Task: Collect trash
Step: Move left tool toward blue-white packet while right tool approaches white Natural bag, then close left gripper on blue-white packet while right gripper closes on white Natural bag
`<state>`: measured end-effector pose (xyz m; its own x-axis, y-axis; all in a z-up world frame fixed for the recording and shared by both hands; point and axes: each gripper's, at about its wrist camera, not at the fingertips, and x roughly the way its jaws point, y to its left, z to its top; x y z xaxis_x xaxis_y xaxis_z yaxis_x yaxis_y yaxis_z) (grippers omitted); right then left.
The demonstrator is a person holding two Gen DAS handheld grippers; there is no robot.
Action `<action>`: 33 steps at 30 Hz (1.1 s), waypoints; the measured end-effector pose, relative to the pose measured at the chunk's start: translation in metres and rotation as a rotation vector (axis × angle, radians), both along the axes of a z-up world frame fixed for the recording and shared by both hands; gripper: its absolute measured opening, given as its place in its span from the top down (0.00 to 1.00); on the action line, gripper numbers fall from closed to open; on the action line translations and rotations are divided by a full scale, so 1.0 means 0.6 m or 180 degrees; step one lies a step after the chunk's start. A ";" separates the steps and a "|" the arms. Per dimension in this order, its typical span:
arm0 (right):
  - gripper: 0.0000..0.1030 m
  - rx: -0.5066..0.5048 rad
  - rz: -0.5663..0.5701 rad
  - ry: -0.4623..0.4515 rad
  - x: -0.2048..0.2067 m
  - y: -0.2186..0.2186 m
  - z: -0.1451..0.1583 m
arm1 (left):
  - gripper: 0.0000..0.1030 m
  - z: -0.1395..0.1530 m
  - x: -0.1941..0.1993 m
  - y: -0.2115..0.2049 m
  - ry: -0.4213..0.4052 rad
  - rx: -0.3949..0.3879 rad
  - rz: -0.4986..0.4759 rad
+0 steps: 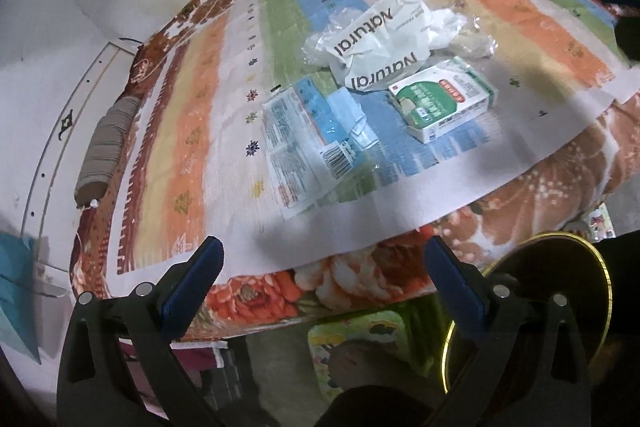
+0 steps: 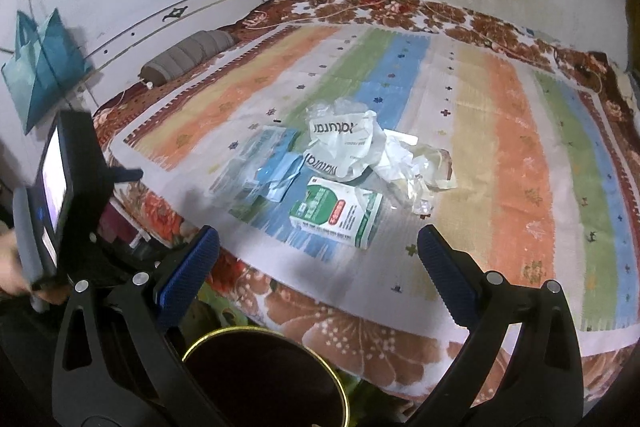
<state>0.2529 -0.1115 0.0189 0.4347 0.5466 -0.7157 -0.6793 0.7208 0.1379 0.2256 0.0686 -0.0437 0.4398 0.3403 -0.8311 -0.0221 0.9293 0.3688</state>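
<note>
A pile of trash is seen on the striped bed cover (image 2: 500, 131): a crumpled white bag (image 2: 340, 151) printed "Natural", a green-and-white carton (image 2: 336, 213) just in front of it, and a flattened blue wrapper (image 2: 276, 167) beside them. A gold-rimmed dark bin (image 2: 264, 379) stands below the bed edge. The left hand-held gripper (image 1: 324, 263) and right hand-held gripper (image 2: 318, 253) are held spread wide, empty, short of the pile.

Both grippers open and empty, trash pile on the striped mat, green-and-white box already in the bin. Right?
Not quite. The box is not in the bin; it lies on the mat beside the crumpled bag and the blue wrapper. The right wrist view shows it, with the bin below the bed edge. The rest stands: left gripper and right gripper are open and empty.
</note>
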 end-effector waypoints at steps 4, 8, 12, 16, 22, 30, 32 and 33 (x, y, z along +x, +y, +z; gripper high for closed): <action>0.08 0.0012 -0.0054 0.0120 0.034 0.014 -0.014 | 0.05 -0.016 0.017 -0.004 -0.0057 0.0124 -0.0066; 0.08 -0.0019 -0.0070 0.0193 0.057 0.029 -0.029 | 0.05 -0.036 0.035 -0.006 0.0005 0.0111 -0.0153; 0.14 -0.0139 -0.0046 0.0231 0.083 0.044 -0.054 | 0.05 -0.054 0.053 -0.004 -0.0008 0.0268 -0.0255; 0.14 -0.0123 -0.0069 0.0318 0.109 0.049 -0.069 | 0.05 -0.072 0.073 0.010 -0.0056 0.0364 -0.0281; 0.17 -0.0164 -0.0073 0.0438 0.138 0.069 -0.095 | 0.12 -0.101 0.093 0.017 0.0091 0.0493 -0.0209; 0.25 -0.0092 -0.0152 0.0627 0.193 0.097 -0.111 | 0.21 -0.114 0.098 -0.009 0.0060 0.0695 -0.0444; 0.29 -0.0035 -0.0208 0.0726 0.211 0.102 -0.119 | 0.25 -0.117 0.100 -0.013 0.0073 0.0738 -0.0481; 0.31 -0.0022 -0.0226 0.0750 0.216 0.104 -0.121 | 0.28 -0.120 0.100 -0.016 0.0075 0.0777 -0.0535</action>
